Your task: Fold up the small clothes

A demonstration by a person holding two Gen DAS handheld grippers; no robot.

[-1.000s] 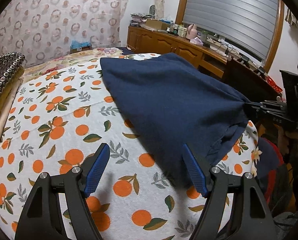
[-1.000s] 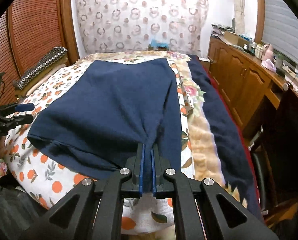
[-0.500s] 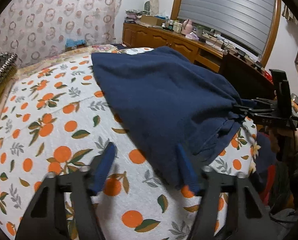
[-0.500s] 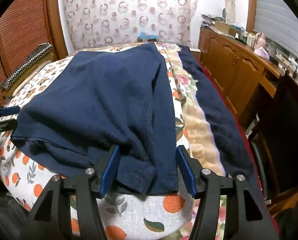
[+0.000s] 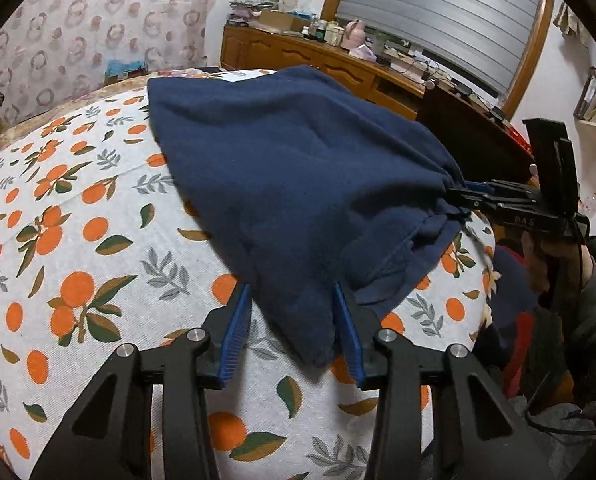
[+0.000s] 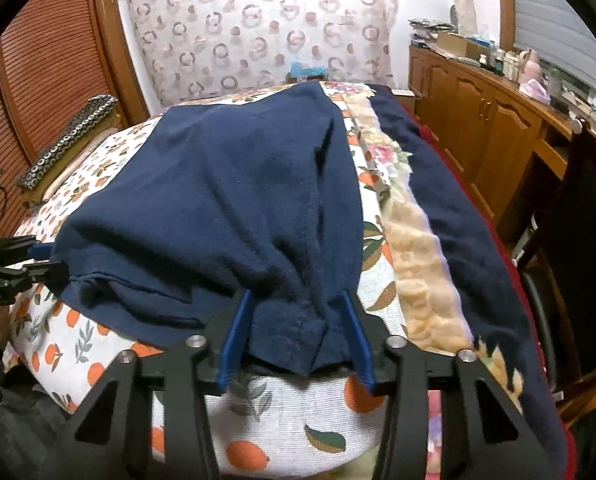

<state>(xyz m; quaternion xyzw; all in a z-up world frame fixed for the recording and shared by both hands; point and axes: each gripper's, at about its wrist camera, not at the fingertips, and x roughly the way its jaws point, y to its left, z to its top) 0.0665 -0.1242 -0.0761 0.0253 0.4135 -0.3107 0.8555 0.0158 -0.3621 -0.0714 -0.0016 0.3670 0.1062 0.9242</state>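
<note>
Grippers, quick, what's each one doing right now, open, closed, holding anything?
Left gripper: open, straddling a corner of the navy garment, not clamped.
Right gripper: open, around the garment's other near corner, not clamped.

Faint letters, possibly "DAS", on right gripper body; nothing else legible.

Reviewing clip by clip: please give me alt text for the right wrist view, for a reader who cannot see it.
The open right claw straddles the near corner of a navy garment spread on an orange-print bedsheet. At the far left, the left claw reaches the garment's other near corner. Wooden cabinets line the right side.
</note>
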